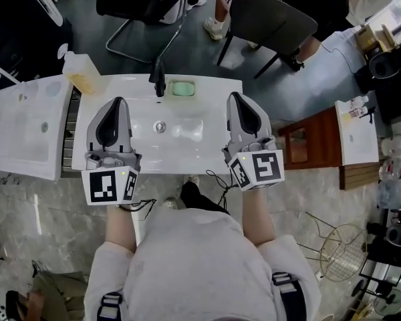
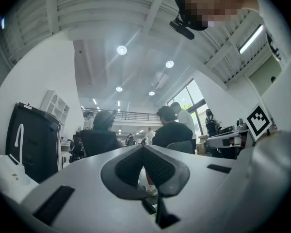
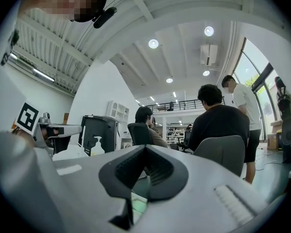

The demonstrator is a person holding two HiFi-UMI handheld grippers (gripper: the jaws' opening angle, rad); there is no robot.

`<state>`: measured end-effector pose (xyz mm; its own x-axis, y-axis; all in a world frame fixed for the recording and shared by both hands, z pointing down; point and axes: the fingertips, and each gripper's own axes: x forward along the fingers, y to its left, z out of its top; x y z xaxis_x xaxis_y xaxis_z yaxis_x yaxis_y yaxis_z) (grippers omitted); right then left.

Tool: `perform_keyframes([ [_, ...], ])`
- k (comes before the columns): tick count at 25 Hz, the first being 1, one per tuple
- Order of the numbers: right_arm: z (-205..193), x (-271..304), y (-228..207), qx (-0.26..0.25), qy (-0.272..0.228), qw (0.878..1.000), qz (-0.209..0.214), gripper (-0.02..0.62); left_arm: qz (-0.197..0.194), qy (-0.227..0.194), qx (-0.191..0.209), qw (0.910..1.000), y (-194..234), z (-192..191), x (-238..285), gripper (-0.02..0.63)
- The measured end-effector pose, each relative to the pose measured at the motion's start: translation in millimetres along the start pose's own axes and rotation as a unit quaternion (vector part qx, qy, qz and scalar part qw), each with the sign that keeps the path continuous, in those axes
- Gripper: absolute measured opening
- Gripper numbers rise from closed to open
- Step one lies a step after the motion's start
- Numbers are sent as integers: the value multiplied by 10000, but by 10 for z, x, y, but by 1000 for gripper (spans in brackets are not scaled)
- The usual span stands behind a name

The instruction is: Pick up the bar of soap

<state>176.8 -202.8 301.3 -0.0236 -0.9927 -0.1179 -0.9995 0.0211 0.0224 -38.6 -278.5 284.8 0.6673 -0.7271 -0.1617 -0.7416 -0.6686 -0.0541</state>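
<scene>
Looking down in the head view, a white moulded counter (image 1: pixel 207 89) with a sunken basin fills the middle. The pale green rectangular bar of soap (image 1: pixel 182 87) lies in a shallow recess along the counter's far edge, just right of the black tap (image 1: pixel 159 79). A clear pump bottle of yellowish liquid (image 1: pixel 80 69) stands at the far left corner. The left claw (image 1: pixel 118 101) hangs over the left side of the basin and the right claw (image 1: pixel 234 96) over the right side. Both point toward the far edge, with the soap between their lines and apart from both tips. Each carries a cube with square black-and-white markers at the near edge (image 1: pixel 110 184).

In the left gripper view, the left claw (image 2: pixel 143 147) has its dark ribbed pads pressed together at the tips, with nothing between them. Beyond it are seated people and a bright hall.

In the right gripper view, the right claw (image 3: pixel 145 147) is likewise closed tip to tip and empty. The pump bottle (image 3: pixel 96 146) shows to its left.
</scene>
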Motion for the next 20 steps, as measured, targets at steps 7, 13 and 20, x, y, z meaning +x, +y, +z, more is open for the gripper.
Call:
perform_keyframes([
  [7, -289, 469, -143, 76, 319, 9979, 566, 11, 323, 65, -5, 9995, -8, -130, 228, 8],
  [13, -792, 745, -141, 177, 1092, 9876, 1117, 11, 654, 317, -11, 9974, -32, -289, 251, 8],
  [20, -1471, 983, -1, 73, 2245, 9522, 2072, 11, 951, 554, -18, 9939, 23, -458, 274, 8],
])
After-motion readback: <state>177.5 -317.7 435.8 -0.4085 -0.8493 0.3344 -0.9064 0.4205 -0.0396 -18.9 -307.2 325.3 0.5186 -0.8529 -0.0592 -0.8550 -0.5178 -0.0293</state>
